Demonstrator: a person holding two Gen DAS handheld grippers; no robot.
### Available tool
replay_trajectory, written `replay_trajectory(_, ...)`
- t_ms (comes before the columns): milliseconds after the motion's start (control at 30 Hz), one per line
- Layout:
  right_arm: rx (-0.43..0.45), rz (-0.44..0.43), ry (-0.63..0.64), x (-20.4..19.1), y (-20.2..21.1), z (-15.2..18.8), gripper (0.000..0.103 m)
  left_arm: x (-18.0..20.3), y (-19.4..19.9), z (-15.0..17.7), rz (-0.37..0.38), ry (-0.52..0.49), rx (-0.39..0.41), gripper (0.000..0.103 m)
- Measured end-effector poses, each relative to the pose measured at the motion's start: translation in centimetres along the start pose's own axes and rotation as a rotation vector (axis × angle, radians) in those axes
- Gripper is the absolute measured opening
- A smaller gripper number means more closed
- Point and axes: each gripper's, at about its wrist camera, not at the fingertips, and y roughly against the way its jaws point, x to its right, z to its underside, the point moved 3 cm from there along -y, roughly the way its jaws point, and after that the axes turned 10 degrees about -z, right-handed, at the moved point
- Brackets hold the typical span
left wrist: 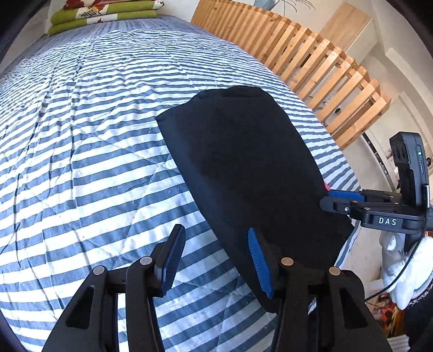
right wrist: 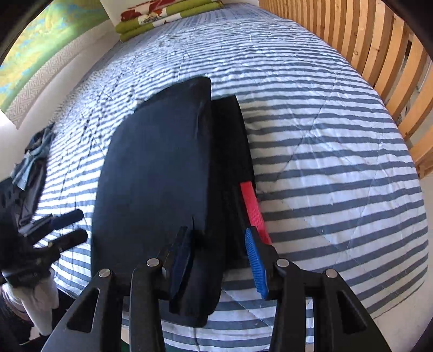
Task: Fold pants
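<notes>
The black pants [left wrist: 243, 168] lie folded into a long flat strip on the striped quilt [left wrist: 94, 135]. My left gripper [left wrist: 216, 262] is open just off their left edge, with its right finger [left wrist: 258, 265] over the fabric's border. In the right wrist view the pants [right wrist: 157, 168] show a red waistband strip [right wrist: 253, 205] along their right side. My right gripper [right wrist: 219, 262] stands open at the near end of the pants, one finger on each side of a fabric layer. The right gripper [left wrist: 327, 199] also shows at the pants' right edge, and the left gripper [right wrist: 81, 226] shows at far left, open.
Folded green floral blankets [left wrist: 102, 15] sit at the bed's far end. A wooden slat rail [left wrist: 311, 62] runs along the right side. A heap of denim and dark clothes [right wrist: 32, 162] lies at the bed's left edge. A white-gloved hand [left wrist: 406, 270] holds the right gripper.
</notes>
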Motion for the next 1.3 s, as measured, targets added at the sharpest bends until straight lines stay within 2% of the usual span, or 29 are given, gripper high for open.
replay_trajectory(33,-0.001,0.0,0.003,-0.1,-0.1,0.3,0.039,0.5,-0.3,-0.1,-0.01,-0.01,0.0,0.048)
replay_trajectory(100,-0.001,-0.027,0.005,-0.6,0.2,0.3,0.018,1.3,-0.4,-0.1,-0.045,-0.023,-0.006,0.043)
replay_trajectory(167,0.011,-0.007,0.005,-1.0,0.8,0.0,0.009,1.2,-1.0,-0.5,-0.045,-0.024,-0.015,0.042)
replay_trajectory(200,0.023,0.0,0.014,-1.1,1.3,-0.2,0.008,1.6,-1.3,-0.8,-0.051,-0.034,-0.012,0.042)
replay_trajectory(267,0.058,0.049,0.025,-0.7,2.2,-0.4,0.005,2.2,-1.9,-0.8,-0.084,-0.066,-0.013,0.041)
replay_trajectory(300,0.054,0.119,0.036,-0.3,2.2,-0.4,0.0,2.4,-2.0,-0.9,-0.087,-0.07,-0.013,0.041)
replay_trajectory(333,0.04,0.22,0.063,0.2,1.8,-0.3,0.0,2.4,-2.1,-0.9,-0.084,-0.069,-0.014,0.041)
replay_trajectory(367,0.023,0.253,0.075,0.7,1.6,-0.1,0.0,2.3,-2.1,-1.0,-0.079,-0.063,-0.012,0.041)
replay_trajectory(433,0.017,0.191,0.049,1.2,2.2,0.0,0.0,2.2,-2.5,-1.4,-0.07,-0.056,-0.01,0.041)
replay_trajectory(533,0.134,0.121,0.058,-0.2,4.6,-1.8,0.006,2.3,-3.0,-1.5,-0.074,-0.052,-0.008,0.041)
replay_trajectory(567,0.14,0.085,0.087,-1.3,4.7,-2.7,0.02,2.4,-3.0,-1.6,-0.073,-0.048,-0.007,0.041)
replay_trajectory(600,0.148,0.067,0.115,-2.2,4.6,-3.6,0.029,2.4,-3.0,-1.6,-0.07,-0.042,-0.006,0.041)
replay_trajectory(633,0.156,0.059,0.15,-3.2,4.3,-4.5,0.046,2.3,-3.1,-1.7,-0.067,-0.033,-0.005,0.041)
replay_trajectory(667,0.152,0.064,0.184,-4.1,3.5,-5.4,0.054,2.2,-3.2,-1.8,-0.064,-0.021,-0.005,0.041)
replay_trajectory(767,0.109,0.12,0.212,-4.7,0.7,-7.6,0.054,2.6,-3.6,-1.8,-0.065,-0.012,0.001,0.041)
replay_trajectory(833,0.088,0.084,0.204,-4.6,-0.8,-8.3,0.053,2.9,-3.9,-1.8,-0.065,-0.008,0.007,0.041)
replay_trajectory(900,0.107,0.081,0.23,-4.9,-1.8,-9.0,0.051,3.3,-4.1,-1.8,-0.069,-0.022,0.01,0.041)
replay_trajectory(967,0.104,0.146,0.285,-5.3,-3.5,-9.6,0.042,3.5,-4.1,-1.7,-0.067,-0.033,0.014,0.041)
replay_trajectory(1033,0.039,0.253,0.295,-4.3,-6.0,-9.9,0.029,3.5,-4.0,-1.6,-0.063,-0.045,0.016,0.041)
replay_trajectory(1067,0.006,0.253,0.283,-3.3,-7.0,-10.0,0.028,3.6,-4.0,-1.6,-0.06,-0.046,0.015,0.041)
replay_trajectory(1167,0.012,0.256,0.28,-3.0,-6.8,-10.0,0.027,3.3,-3.7,-1.7,-0.053,-0.033,0.007,0.041)
replay_trajectory(1300,0.04,0.294,0.295,-3.4,-4.8,-9.3,0.033,2.8,-2.4,-1.5,-0.041,-0.016,0.021,0.039)
